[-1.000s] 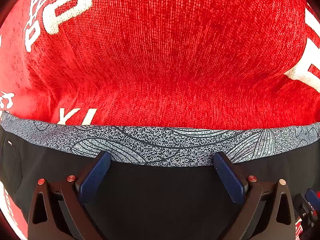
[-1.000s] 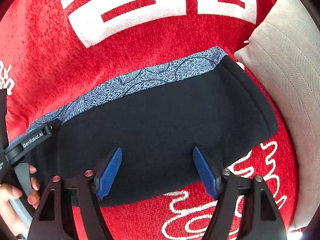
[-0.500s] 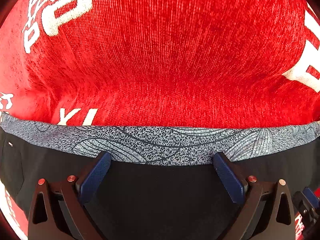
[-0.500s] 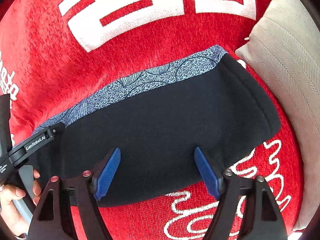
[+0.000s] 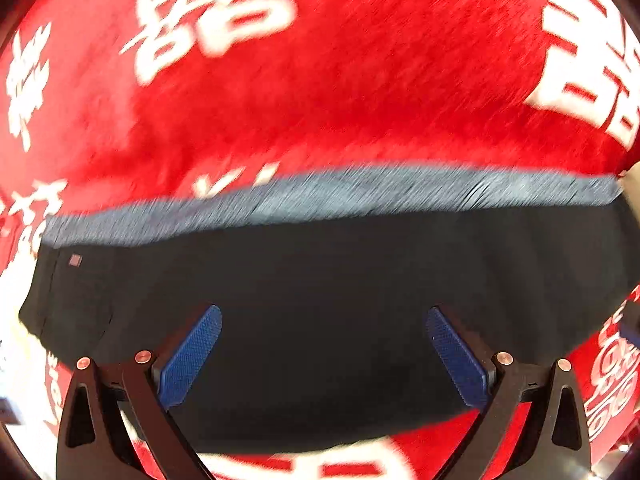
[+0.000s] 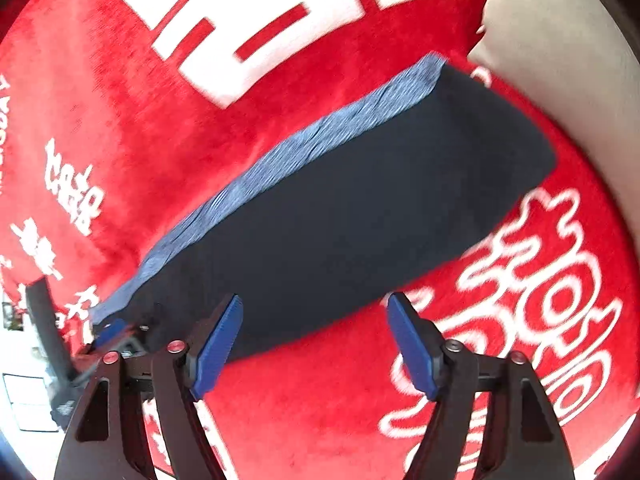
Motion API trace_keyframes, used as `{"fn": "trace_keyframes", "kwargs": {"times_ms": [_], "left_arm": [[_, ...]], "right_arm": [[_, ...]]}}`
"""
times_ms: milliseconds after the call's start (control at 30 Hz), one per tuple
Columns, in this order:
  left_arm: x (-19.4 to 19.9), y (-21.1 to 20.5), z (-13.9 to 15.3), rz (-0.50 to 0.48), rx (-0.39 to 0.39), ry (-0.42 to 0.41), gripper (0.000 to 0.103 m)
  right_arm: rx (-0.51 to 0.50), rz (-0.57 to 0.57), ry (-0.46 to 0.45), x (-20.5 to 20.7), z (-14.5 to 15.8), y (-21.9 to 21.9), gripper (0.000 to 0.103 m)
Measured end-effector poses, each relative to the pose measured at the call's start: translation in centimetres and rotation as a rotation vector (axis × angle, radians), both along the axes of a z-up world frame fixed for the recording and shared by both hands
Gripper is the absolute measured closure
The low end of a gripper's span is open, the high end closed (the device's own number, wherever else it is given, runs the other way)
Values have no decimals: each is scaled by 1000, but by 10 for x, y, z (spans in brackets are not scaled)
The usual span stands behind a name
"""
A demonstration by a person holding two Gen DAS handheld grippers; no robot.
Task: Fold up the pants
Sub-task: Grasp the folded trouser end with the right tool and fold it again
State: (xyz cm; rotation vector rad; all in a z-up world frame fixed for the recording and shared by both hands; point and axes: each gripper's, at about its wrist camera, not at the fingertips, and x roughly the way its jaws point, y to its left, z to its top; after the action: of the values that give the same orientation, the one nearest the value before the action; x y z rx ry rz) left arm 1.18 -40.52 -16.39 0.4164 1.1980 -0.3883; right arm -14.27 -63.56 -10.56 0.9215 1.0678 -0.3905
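Nearest the left wrist camera, the left gripper [image 5: 322,354] hangs with its two blue pads [image 5: 191,356] spread wide and nothing between them, above the black pants [image 5: 320,288], which lie folded into one flat bundle on a red blanket [image 5: 360,100] printed with white characters. Only this view shows a small square tag [image 5: 75,259] near the bundle's left end. From the right wrist camera, the right gripper [image 6: 316,344] is likewise spread and pinching nothing, poised over the near edge of the pants [image 6: 360,208]; the left gripper [image 6: 114,332] shows as a blur at the bundle's left end. A speckled blue-grey waistband [image 6: 320,136] runs along the far edge of the bundle. Beyond its right end, only this view takes in one pale cushion [image 6: 560,52], just beside the pants.
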Motion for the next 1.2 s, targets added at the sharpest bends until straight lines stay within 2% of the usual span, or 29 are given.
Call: {"fn": "trace_keyframes", "kwargs": {"times_ms": [33, 67, 100, 133, 300, 467, 600, 700, 833, 1000, 1200], "left_arm": [[-3, 8, -12, 4, 41, 25, 0], [-5, 15, -23, 7, 48, 52, 0], [-6, 26, -23, 39, -28, 45, 0], [-5, 31, -25, 68, -53, 65, 0], [-3, 18, -20, 38, 15, 54, 0], [-11, -2, -6, 2, -26, 76, 0], [-19, -32, -4, -46, -46, 59, 0], [-23, -52, -17, -66, -5, 58, 0], [-19, -48, -27, -10, -27, 87, 0], [-22, -49, -29, -22, -21, 68, 0], [-26, -52, -26, -38, -19, 61, 0]], "right_arm": [[20, 2, -8, -2, -2, 6, 27], [35, -2, -13, -4, -5, 10, 27], [54, -10, -12, -4, -10, 14, 27], [75, -19, -11, -6, -15, 17, 27], [164, -85, -26, -24, -30, 24, 27], [224, -125, -69, -39, -38, 21, 27], [281, -211, -143, -53, -43, 7, 27], [317, -314, -202, -63, -46, -10, 27], [366, -432, -270, -71, -56, -28, 27], [420, -535, -355, -74, -73, -37, 27], [427, -569, -455, -66, -76, -51, 27]]}}
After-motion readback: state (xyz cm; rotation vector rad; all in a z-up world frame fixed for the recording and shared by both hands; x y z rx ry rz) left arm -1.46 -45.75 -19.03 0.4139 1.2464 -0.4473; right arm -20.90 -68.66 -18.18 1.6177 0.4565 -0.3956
